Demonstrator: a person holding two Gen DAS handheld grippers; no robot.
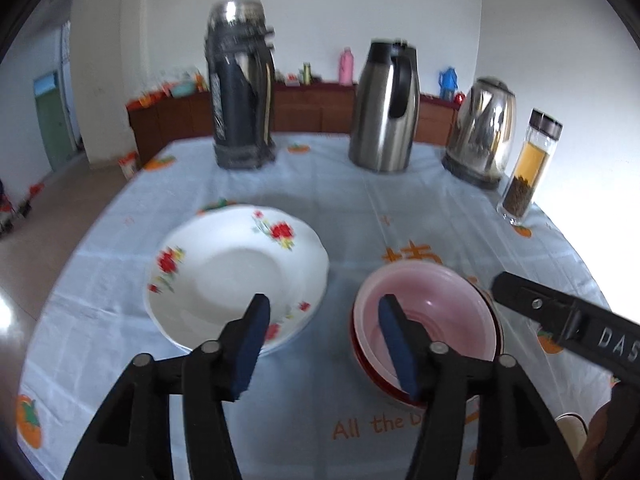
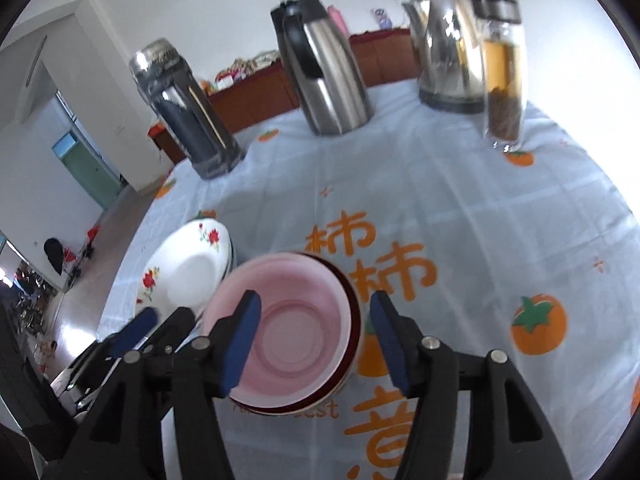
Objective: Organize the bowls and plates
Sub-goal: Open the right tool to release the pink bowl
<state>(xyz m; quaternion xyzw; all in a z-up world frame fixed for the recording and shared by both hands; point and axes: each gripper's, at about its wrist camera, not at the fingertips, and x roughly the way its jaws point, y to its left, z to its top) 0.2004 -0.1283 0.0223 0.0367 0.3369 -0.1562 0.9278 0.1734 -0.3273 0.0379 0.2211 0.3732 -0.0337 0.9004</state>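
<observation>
A white plate with red flowers [image 1: 236, 276] lies on the tablecloth, left of a pink bowl [image 1: 428, 312] nested in a red bowl. My left gripper [image 1: 324, 344] is open and empty, hovering above the gap between plate and bowls. My right gripper [image 2: 316, 340] is open and empty, its jaws straddling the right rim of the pink bowl [image 2: 288, 328] from above. The plate [image 2: 188, 268] sits left of the bowls in the right wrist view, on what looks like a stack. The right gripper's finger [image 1: 560, 316] shows at the right of the left wrist view.
At the table's far side stand a dark thermos [image 1: 240, 92], a steel carafe [image 1: 384, 108], a steel kettle [image 1: 480, 132] and a glass tea bottle [image 1: 528, 168]. The tablecloth [image 2: 480, 220] has orange fruit prints. Floor lies beyond the table's left edge.
</observation>
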